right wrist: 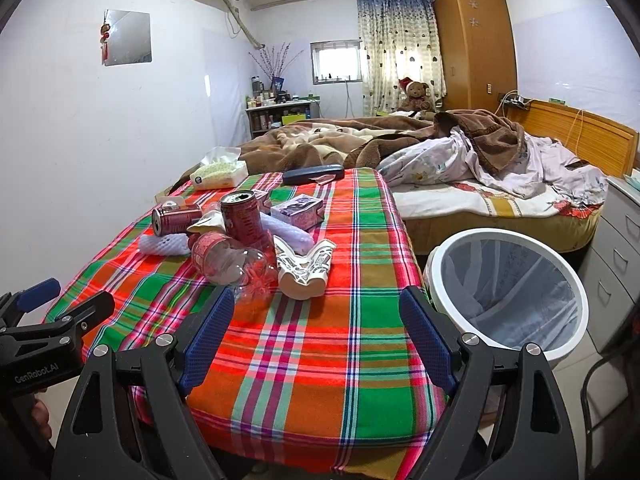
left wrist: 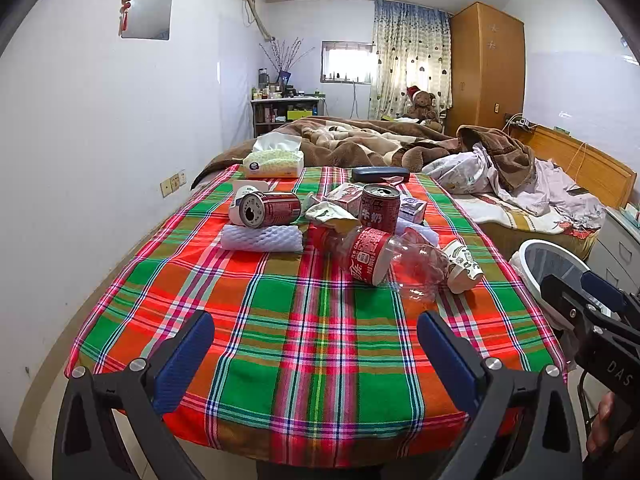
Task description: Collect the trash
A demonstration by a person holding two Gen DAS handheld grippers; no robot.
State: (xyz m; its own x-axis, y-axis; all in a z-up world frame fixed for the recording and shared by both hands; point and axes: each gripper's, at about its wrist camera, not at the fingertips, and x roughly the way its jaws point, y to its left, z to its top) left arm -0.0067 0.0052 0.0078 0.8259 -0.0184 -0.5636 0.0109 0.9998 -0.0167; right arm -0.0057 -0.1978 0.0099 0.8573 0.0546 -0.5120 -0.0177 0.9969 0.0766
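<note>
Trash lies on a plaid-covered table (left wrist: 320, 340): a red can on its side (left wrist: 266, 209), an upright red can (left wrist: 380, 207), a crushed clear bottle with a red label (left wrist: 384, 262), a crumpled paper cup (left wrist: 462, 266), white foam wrap (left wrist: 262, 238) and small cartons (left wrist: 412, 208). A white bin with a clear liner (right wrist: 508, 292) stands on the floor right of the table. My left gripper (left wrist: 316, 344) is open and empty over the table's near edge. My right gripper (right wrist: 316, 332) is open and empty, near the cup (right wrist: 306, 270) and bottle (right wrist: 232, 260).
A tissue box (left wrist: 274, 160) and a dark case (left wrist: 380, 174) sit at the table's far end. An unmade bed (right wrist: 480, 176) lies behind. A white drawer unit (right wrist: 616, 256) stands right of the bin. A wall runs along the left.
</note>
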